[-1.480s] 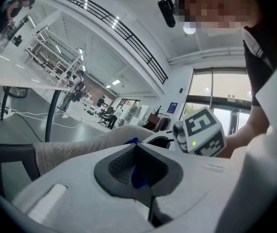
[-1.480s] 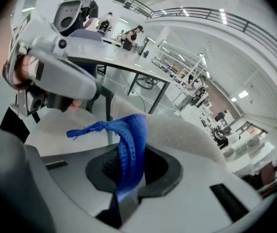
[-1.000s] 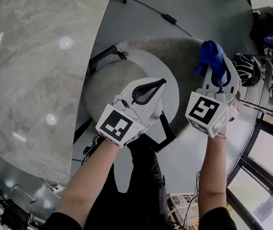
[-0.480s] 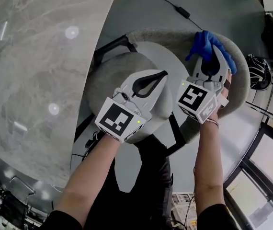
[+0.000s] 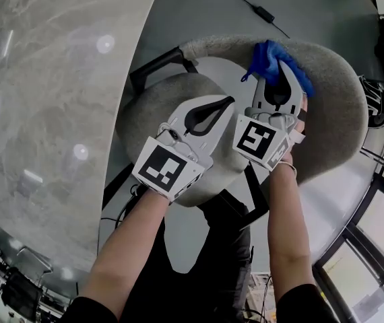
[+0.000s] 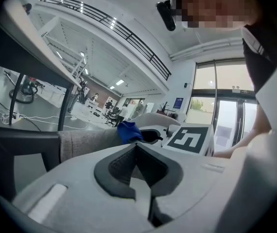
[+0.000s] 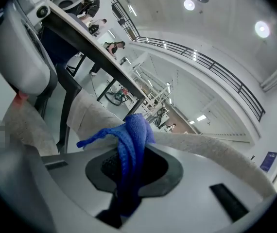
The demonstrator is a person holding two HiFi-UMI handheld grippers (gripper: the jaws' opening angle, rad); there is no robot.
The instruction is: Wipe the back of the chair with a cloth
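Note:
The chair has a curved grey fabric back (image 5: 337, 86) and a round grey seat (image 5: 145, 113). My right gripper (image 5: 277, 69) is shut on a blue cloth (image 5: 270, 58), which is pressed on the top of the back near its left end. In the right gripper view the cloth (image 7: 131, 140) hangs out of the jaws against the chair back (image 7: 201, 147). My left gripper (image 5: 227, 103) is shut and holds nothing; it hovers over the seat, just left of the right one. The left gripper view shows the cloth (image 6: 129, 131) and the chair back (image 6: 87, 142) ahead.
A large marble table (image 5: 44, 86) curves along the left. A black armrest frame (image 5: 157, 67) juts out between table and chair. A cable with a power brick (image 5: 259, 10) lies on the grey floor beyond. Dark gear (image 5: 380, 110) and window frames stand at the right.
My right gripper has slid the blue cloth leftward along the top of the chair back. The left gripper has stayed shut over the seat.

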